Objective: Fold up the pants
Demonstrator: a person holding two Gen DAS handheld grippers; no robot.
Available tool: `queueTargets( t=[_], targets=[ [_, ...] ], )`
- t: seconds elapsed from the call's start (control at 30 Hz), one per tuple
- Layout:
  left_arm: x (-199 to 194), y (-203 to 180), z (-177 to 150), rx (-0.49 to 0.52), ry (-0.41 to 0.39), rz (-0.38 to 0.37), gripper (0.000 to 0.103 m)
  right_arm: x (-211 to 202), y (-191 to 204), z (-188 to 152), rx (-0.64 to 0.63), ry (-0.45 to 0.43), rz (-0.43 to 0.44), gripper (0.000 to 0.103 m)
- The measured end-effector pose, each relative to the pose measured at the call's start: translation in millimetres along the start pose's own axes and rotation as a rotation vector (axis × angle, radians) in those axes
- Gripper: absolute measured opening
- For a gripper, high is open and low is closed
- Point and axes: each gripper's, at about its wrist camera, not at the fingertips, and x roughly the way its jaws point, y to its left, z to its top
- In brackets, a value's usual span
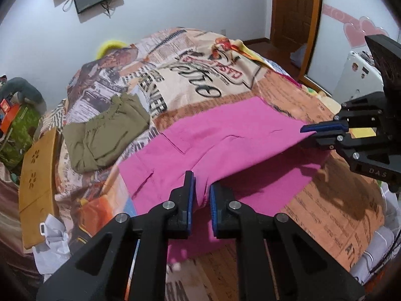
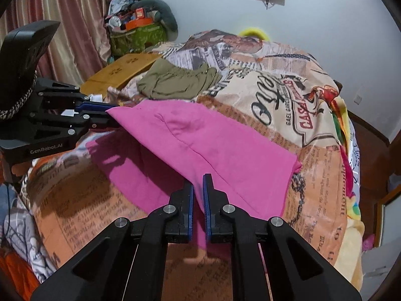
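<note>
Pink pants (image 1: pixel 225 138) (image 2: pixel 213 145) lie spread on the printed bed cover (image 1: pixel 200 70), and their near edge is raised off it with a shadow beneath. My left gripper (image 1: pixel 201 193) is shut on one near corner of the pink fabric, which bunches between its blue pads. In the right wrist view the left gripper (image 2: pixel 112 115) comes in from the left, clamping that corner. My right gripper (image 2: pixel 198 193) is shut on the other near corner. From the left wrist view the right gripper (image 1: pixel 308 128) pinches the edge at the right.
Folded olive pants (image 1: pixel 105 135) (image 2: pixel 175 82) rest on the bed cover (image 2: pixel 288 95) beyond the pink ones. A wooden board (image 1: pixel 37 188) (image 2: pixel 120 70) leans at the bed's side. A pile of clutter (image 2: pixel 140 25) and a curtain (image 2: pixel 62 12) stand by the wall, with a wooden door (image 1: pixel 293 7) beyond the bed.
</note>
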Motion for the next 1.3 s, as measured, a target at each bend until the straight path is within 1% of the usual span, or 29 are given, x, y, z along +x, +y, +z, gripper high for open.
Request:
queueTargets(
  t=[0.2, 0.37, 0.57, 0.8, 0.93, 1.03, 1.13, 1.23, 1.3],
  targets=[
    [9.6, -6.6, -16.8, -0.021, 0.046, -0.025, 0.012, 5.0, 2.8, -19.3, 0.017, 0.046, 0.017, 0.006],
    [12.9, -4.8, -26.0, -0.046, 0.059, -0.037, 0.012, 10.5, 6.7, -30.5, 0.044, 0.070, 0.041, 0.006],
    [17.1, -6.3, -32.9, -0.052, 0.072, -0.035, 0.012, 15.1, 7.0, -35.4, 0.079, 0.089, 0.053, 0.007],
    [3.1, -10.5, -28.8, -0.062, 0.015, 0.012, 0.009, 7.3, 8.9, -34.3, 0.083, 0.053, 0.046, 0.007],
    [-11.6, -12.7, -24.8, -0.039, -0.011, -0.014, 0.009, 1.8, 10.7, -32.7, 0.075, 0.043, 0.052, 0.007],
    [-8.0, -11.9, -28.6, -0.030, 0.012, -0.011, 0.009, -0.8, 11.5, -34.0, 0.079, 0.041, 0.056, 0.007],
    [3.4, -10.4, -36.1, -0.050, 0.062, -0.034, 0.009, 1.7, 11.1, -36.5, 0.092, 0.054, 0.062, 0.007],
    [8.9, -10.8, -41.9, -0.071, 0.088, -0.051, 0.010, 5.5, 11.9, -40.2, 0.100, 0.076, 0.069, 0.007],
    [8.8, -9.8, -43.3, -0.080, 0.094, -0.054, 0.014, 6.6, 12.8, -41.8, 0.108, 0.087, 0.069, 0.007]
  ],
)
